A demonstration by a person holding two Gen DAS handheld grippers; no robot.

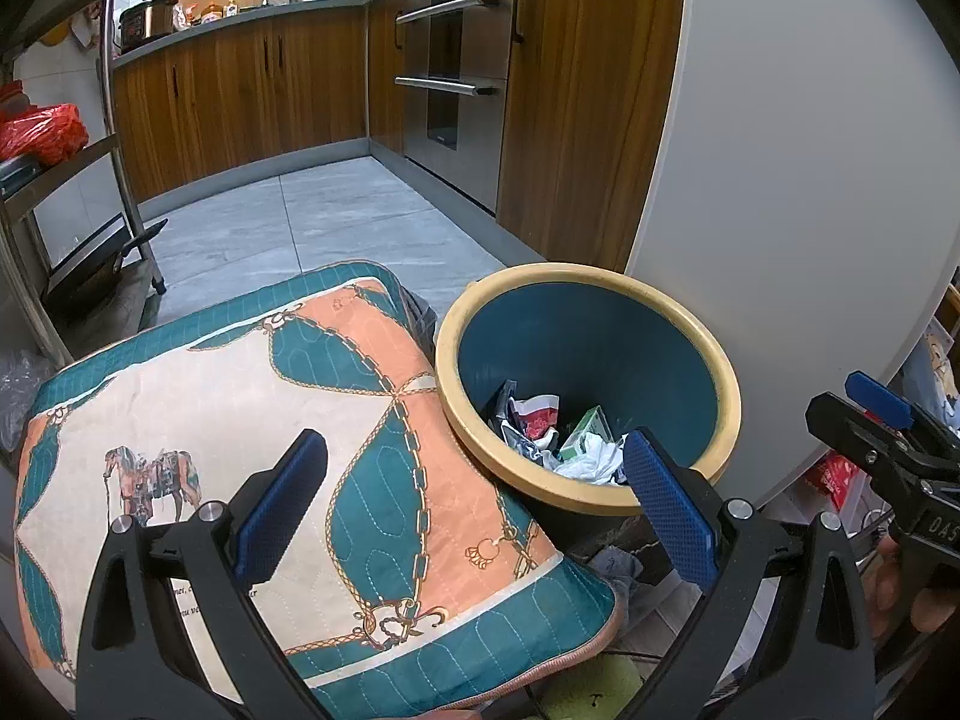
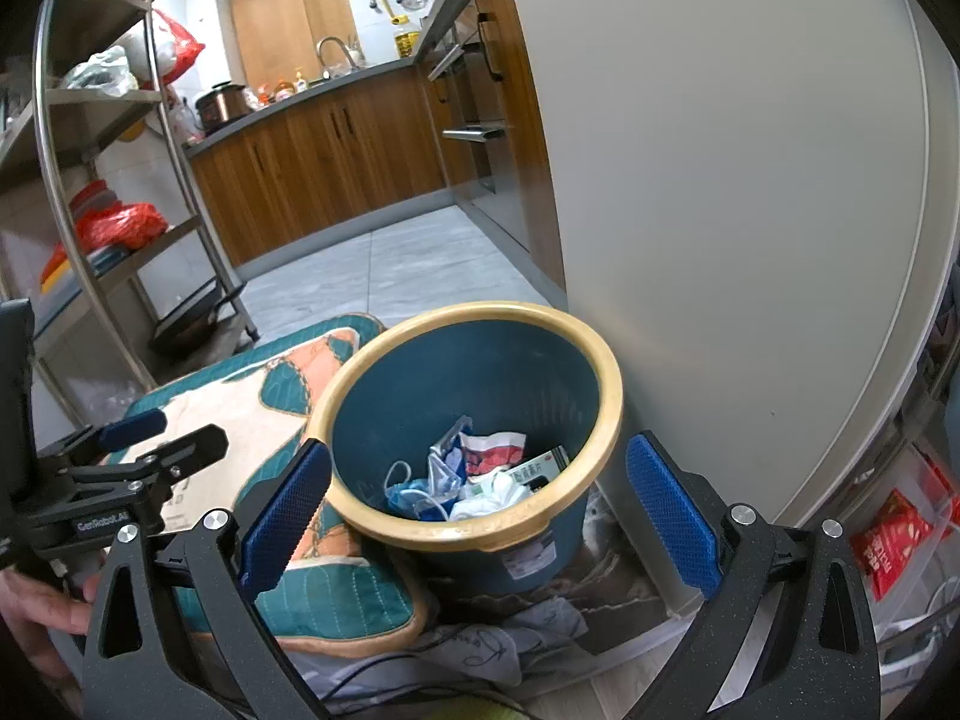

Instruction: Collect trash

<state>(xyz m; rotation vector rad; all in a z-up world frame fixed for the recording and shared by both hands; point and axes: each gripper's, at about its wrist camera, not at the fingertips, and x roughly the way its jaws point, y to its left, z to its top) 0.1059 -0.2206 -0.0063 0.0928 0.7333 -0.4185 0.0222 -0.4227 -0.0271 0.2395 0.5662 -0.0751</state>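
A blue trash bin with a yellow rim (image 1: 729, 384) (image 2: 612, 384) stands next to a white fridge. Inside lie crumpled paper (image 1: 591, 459) (image 2: 492, 492), a red and white wrapper (image 1: 537, 414) (image 2: 495, 450), a green box (image 1: 585, 429) and a blue face mask (image 2: 414, 495). My left gripper (image 1: 474, 504) is open and empty, above a patterned cushion (image 1: 240, 408) at the bin's left edge. My right gripper (image 2: 477, 516) is open and empty, its jaws on either side of the bin's near rim. Each gripper shows in the other's view, the right one (image 1: 864, 414) and the left one (image 2: 162, 435).
The white fridge (image 1: 810, 150) (image 2: 750, 180) stands close on the right. Wooden kitchen cabinets (image 1: 240, 102) and an oven (image 1: 456, 78) line the back. A metal shelf rack (image 2: 120, 228) with red bags stands on the left. Grey tile floor (image 1: 336, 222) lies between. Cloth and cables (image 2: 480, 642) lie below the bin.
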